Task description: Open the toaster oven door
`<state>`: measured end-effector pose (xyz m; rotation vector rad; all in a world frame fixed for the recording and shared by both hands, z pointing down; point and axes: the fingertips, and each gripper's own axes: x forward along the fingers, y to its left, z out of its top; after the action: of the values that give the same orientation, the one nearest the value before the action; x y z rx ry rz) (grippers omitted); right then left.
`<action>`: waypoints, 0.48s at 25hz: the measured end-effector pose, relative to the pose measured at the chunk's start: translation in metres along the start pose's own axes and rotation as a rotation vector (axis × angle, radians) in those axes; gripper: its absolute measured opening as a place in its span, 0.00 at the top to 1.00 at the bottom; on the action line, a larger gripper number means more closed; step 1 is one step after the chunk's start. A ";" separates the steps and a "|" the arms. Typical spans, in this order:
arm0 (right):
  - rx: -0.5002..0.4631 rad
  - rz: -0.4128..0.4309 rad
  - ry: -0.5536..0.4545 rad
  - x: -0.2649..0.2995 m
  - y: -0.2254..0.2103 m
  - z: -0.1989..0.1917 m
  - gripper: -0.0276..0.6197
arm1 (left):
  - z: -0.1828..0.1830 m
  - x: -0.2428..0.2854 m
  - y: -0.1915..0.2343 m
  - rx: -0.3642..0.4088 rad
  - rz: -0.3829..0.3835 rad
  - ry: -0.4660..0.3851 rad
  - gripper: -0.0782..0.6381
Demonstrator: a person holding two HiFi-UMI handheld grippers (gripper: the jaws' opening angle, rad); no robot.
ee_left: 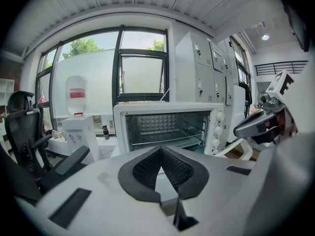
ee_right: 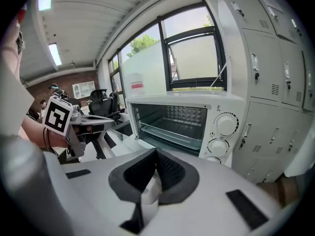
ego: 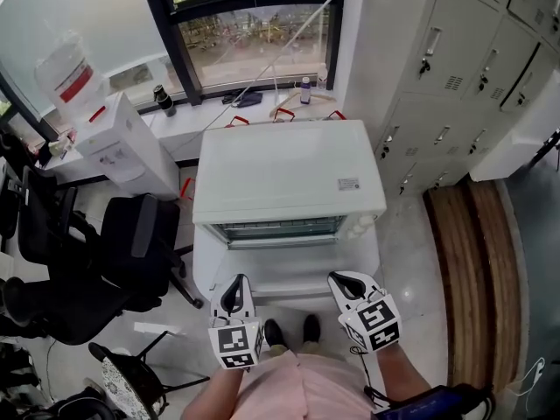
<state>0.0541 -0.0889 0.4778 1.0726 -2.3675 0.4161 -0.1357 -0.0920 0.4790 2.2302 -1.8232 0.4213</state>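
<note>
The lockers (ego: pixel 455 68) fill the upper right of the head view and the window (ego: pixel 254 33) runs along the top. Below it, at the middle of the frame, sits the white toaster oven (ego: pixel 289 169). Its door (ego: pixel 284 283) already lies folded down toward the person, and both gripper views look straight into the bare cavity and its rack.

So the opening looks done, or nearly. If the door is short of its stop, a light downward press on its front edge would finish it; gripping should not be needed, and a hard push risks tipping the oven forward.

The left claw (ego: pixel 234 287) and right claw (ego: pixel 343 283) hover at the lower middle, either side of the door's front edge. Each has its pads pressed together, pinching nothing.

A black office chair (ego: pixel 114 261) crowds the lower left, near the left claw's side. A water dispenser (ego: pixel 122 143) stands at the upper left. The oven's knobs (ee_right: pixel 226 124) sit right of the cavity, clear of both claws.
</note>
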 end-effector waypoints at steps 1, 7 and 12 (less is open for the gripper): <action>0.001 0.001 0.002 0.000 0.001 -0.001 0.96 | -0.001 -0.001 0.000 0.002 0.001 0.002 0.87; 0.002 0.004 0.015 -0.001 0.005 -0.013 0.96 | -0.012 -0.005 -0.003 -0.001 -0.003 0.024 0.87; 0.002 0.007 0.026 -0.002 0.008 -0.022 0.96 | -0.022 -0.009 -0.007 -0.007 -0.010 0.049 0.87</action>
<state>0.0565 -0.0721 0.4944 1.0541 -2.3493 0.4317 -0.1327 -0.0747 0.4959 2.2036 -1.7859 0.4623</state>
